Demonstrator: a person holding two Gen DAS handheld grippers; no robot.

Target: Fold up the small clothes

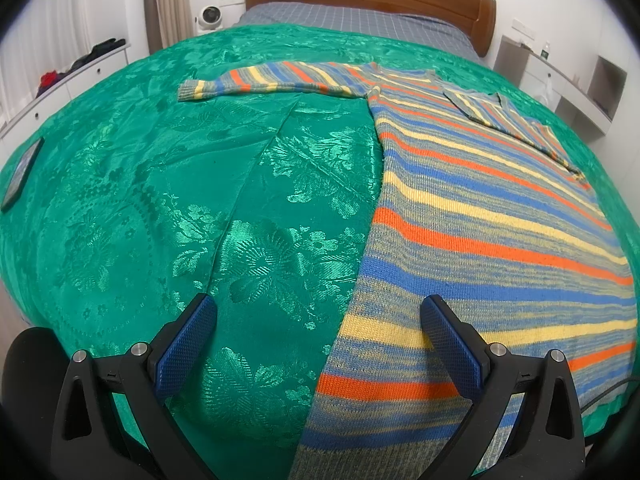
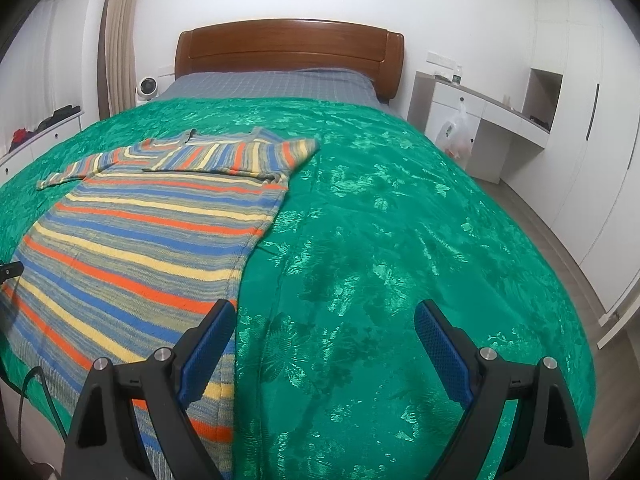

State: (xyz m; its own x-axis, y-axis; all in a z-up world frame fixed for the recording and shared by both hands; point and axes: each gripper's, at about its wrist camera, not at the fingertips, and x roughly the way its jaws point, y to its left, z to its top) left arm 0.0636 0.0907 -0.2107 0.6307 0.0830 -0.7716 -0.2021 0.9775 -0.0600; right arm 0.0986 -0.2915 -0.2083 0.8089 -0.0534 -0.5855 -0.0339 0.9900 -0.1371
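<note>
A striped knit sweater (image 1: 480, 208) in blue, orange, yellow and grey lies flat on a green bedspread (image 1: 200, 200). Its left sleeve (image 1: 272, 78) stretches out sideways; its right sleeve (image 1: 516, 120) is folded in across the chest. My left gripper (image 1: 316, 312) is open and empty, above the sweater's lower left edge near the hem. The sweater (image 2: 140, 240) also shows in the right wrist view, with the folded sleeve (image 2: 240, 152) on top. My right gripper (image 2: 324, 316) is open and empty, above the sweater's lower right edge.
A dark phone or tablet (image 1: 22, 172) lies on the bedspread at far left. A wooden headboard (image 2: 288, 48) stands at the back. A white desk (image 2: 488, 120) with a plastic bag (image 2: 454, 132) is right of the bed; a low cabinet (image 2: 36, 136) left.
</note>
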